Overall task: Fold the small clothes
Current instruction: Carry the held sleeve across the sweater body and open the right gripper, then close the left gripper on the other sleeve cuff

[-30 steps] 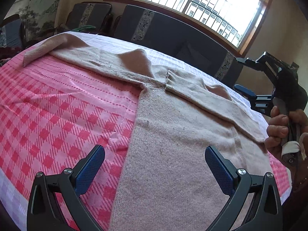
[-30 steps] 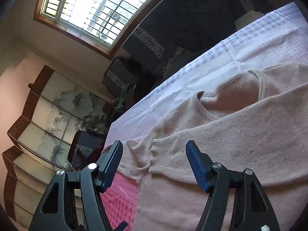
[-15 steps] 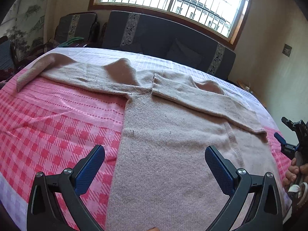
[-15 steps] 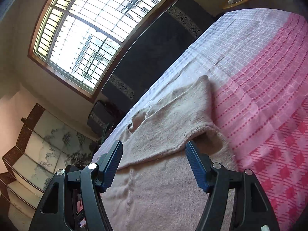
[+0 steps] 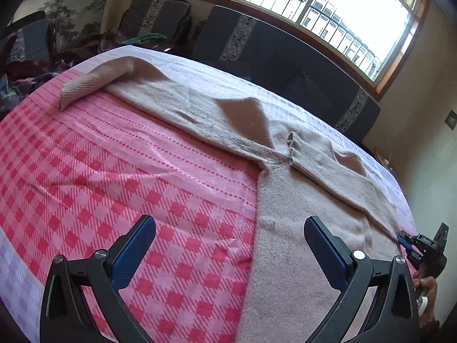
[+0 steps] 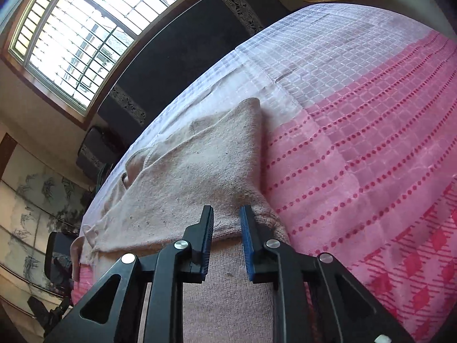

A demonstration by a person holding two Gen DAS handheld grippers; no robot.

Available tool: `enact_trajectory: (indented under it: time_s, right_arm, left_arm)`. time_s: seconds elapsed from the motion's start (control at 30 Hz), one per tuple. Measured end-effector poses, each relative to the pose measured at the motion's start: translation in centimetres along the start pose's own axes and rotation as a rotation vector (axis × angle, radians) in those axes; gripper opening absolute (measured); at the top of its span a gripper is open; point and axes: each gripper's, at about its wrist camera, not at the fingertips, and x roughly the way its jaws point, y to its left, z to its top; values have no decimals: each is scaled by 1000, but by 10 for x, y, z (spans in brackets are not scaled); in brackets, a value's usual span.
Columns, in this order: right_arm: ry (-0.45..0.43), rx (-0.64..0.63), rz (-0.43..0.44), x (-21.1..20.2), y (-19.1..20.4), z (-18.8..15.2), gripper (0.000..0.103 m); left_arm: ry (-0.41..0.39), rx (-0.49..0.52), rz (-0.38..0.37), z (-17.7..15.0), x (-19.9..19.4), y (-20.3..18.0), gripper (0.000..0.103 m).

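Right gripper [image 6: 227, 228] has just been closing, jaws narrowed around the sweater's [image 5: 300, 257] right side edge on the pink checked bedspread [image 5: 114, 185]. Body runs lengthwise away; left gripper [image 5: 228, 254] hangs wide open farther off.

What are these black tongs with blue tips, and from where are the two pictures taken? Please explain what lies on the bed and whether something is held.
No machine: a person holds one hand-held gripper in each hand, with a camera on each that looks along its fingers. In the left camera's view, the left hand-held gripper stands wide open above the pink checked cloth, holding nothing. A beige knitted sweater lies spread there, one sleeve folded across its chest. In the right camera's view, the right hand-held gripper has just been closing at the sweater's side fold; a narrow gap remains, so I cannot tell whether it pinches the knit.
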Motion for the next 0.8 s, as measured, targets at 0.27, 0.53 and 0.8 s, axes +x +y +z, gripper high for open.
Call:
enact_trajectory:
  time_s: [0.27, 0.53, 0.8]
  right_arm:
    - [-66, -273, -194, 2, 44, -27, 35]
    - [-60, -323, -201, 4, 52, -31, 54]
    - [-51, -346, -199, 5, 54, -32, 63]
  left_arm:
    - [3, -30, 13, 55, 19, 70, 102]
    - [52, -154, 32, 114, 57, 158, 74]
    - [21, -181, 155, 135, 60, 200, 68]
